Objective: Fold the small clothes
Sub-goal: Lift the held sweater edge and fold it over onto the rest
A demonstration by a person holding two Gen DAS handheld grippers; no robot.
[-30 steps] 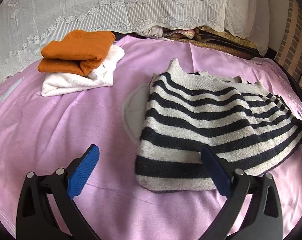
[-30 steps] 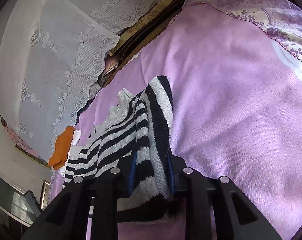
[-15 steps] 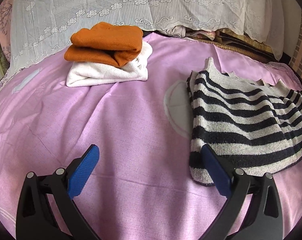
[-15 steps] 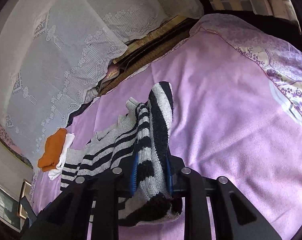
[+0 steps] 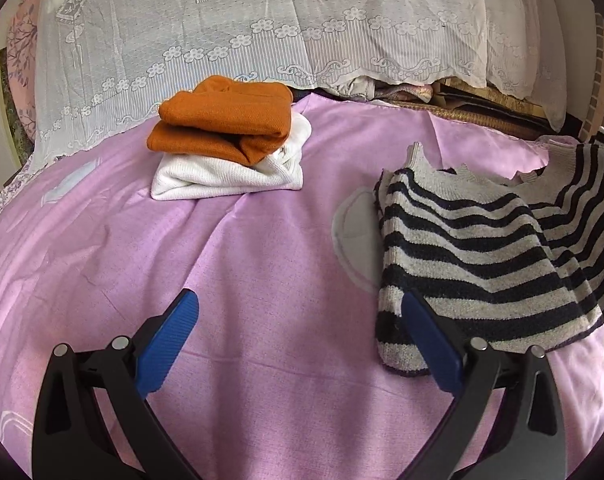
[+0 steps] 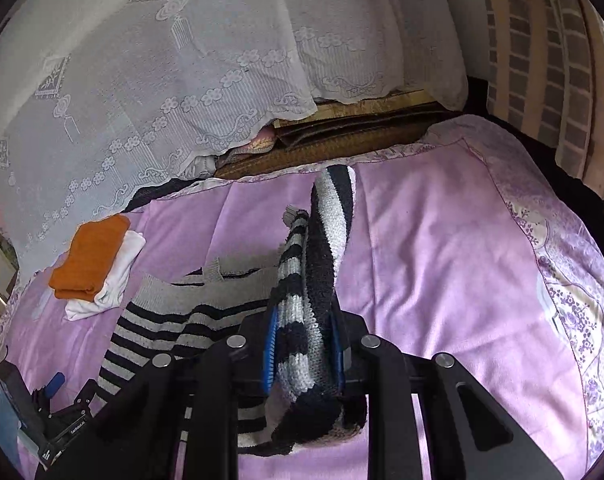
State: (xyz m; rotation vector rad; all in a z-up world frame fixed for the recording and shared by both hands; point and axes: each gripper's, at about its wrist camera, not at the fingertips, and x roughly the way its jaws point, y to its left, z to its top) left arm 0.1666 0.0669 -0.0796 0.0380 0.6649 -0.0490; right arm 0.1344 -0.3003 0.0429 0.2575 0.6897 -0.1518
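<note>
On the pink bedsheet [image 5: 262, 248], toward its right side, lies the striped knit sweater [image 5: 462, 248], partly folded, its near corner just beside one finger of the left gripper [image 5: 298, 344]. That gripper hovers over bare sheet with its jaws spread wide and nothing between them.

Right gripper [image 6: 304, 350]: jaws clamped on a bunched edge of the same sweater [image 6: 310, 320], which stands up out of the grip in a thick roll while the rest trails down to the bed on the left of that view. Grip appears secure, though several layers are caught at once.

At the far left of the bed, a folded orange garment [image 5: 222, 120] sits on a folded white garment [image 5: 230, 172], well apart from the work.

Assessment: the step in hand looks to be carrying the raised edge across to make the next fold.

Recommendations:
- Bring the held edge over level, so stripes meet stripes and the hem lines up.
- Use the free left jaws to pin the near corner, preventing the body from dragging.
- Lower fully before letting go; knit this thick will spring back and bunch.
</note>
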